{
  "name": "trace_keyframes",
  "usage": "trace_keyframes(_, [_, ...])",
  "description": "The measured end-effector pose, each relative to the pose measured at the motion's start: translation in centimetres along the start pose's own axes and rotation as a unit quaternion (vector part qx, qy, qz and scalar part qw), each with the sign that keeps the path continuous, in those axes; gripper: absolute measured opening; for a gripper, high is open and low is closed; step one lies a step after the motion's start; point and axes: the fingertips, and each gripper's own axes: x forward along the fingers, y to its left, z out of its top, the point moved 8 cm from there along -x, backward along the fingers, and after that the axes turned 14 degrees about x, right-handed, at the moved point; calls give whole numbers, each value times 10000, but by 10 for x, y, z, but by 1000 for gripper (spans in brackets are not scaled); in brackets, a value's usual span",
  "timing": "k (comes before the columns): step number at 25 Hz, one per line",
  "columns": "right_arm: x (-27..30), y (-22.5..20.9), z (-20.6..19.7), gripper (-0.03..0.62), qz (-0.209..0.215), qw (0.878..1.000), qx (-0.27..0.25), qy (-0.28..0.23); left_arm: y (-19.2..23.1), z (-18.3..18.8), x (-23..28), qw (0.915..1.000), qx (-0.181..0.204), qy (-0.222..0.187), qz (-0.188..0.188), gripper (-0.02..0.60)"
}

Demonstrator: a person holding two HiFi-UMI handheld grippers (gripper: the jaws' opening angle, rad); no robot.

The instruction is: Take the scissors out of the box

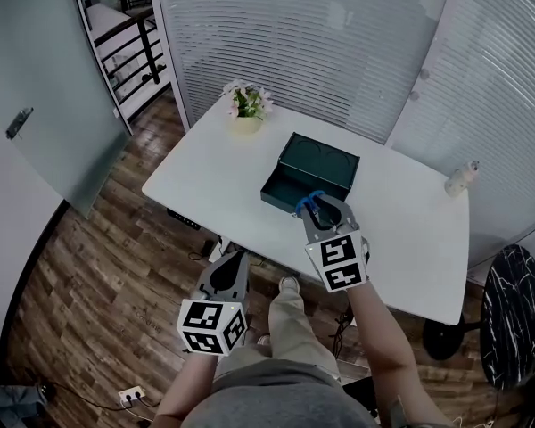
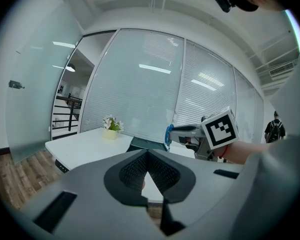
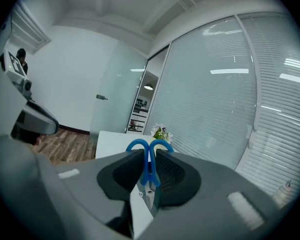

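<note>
White table (image 1: 401, 226), open box (image 1: 281, 199), right tool (image 1: 317, 206) clamping blue scissors (image 3: 149, 165) by box's near edge, left tool (image 1: 226, 266) closed

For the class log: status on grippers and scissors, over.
Right gripper shut on scissors, above the open box. Left gripper shut, empty. Nothing in the way.

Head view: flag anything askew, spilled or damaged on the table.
Nothing is damaged or spilled. The open dark green box sits skewed to the table edges. The blue-handled scissors are clamped in the right gripper, above its near edge.
</note>
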Motion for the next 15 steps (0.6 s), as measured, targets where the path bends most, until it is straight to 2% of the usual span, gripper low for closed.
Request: trace_keyframes(15, [-90,42,-2,86,-7,9963,546,-657,-13,12,-16,9995,68,-321,-38,5])
